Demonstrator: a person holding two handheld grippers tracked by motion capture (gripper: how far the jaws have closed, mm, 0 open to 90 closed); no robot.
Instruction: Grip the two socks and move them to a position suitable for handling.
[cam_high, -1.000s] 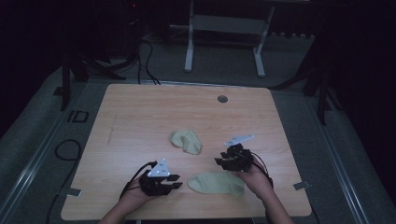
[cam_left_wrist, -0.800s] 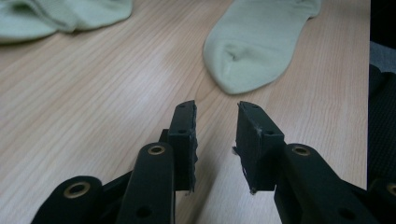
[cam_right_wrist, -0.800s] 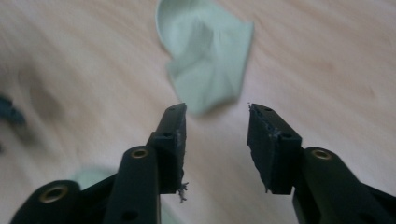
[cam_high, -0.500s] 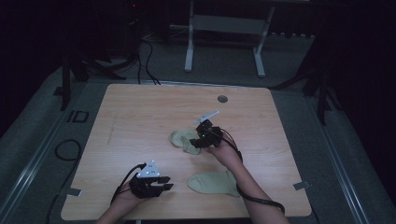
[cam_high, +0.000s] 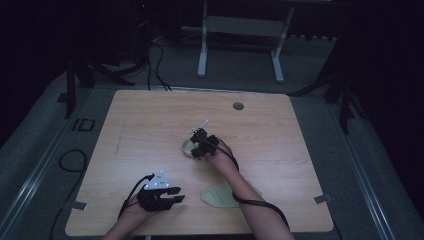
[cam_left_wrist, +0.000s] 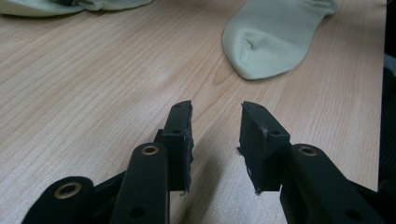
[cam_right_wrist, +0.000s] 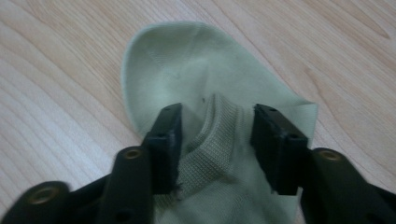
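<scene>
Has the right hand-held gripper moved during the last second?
Yes. The right hand-held gripper went from the table's near edge toward its middle, onto the far sock.

Far sock (cam_high: 187, 147) mostly under the right gripper (cam_high: 201, 148); near sock (cam_high: 216, 195) partly beneath the forearm.

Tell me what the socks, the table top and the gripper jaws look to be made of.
Socks: soft knitted fabric, pale green, matte; the ribbed cuff and fine knit loops show between the right gripper jaws. Table top: wood or wood-look laminate, light with grain lines and a slight sheen; which one is unclear. Left gripper jaws: black, matte, probably hard plastic, with brass-coloured rivets.
</scene>
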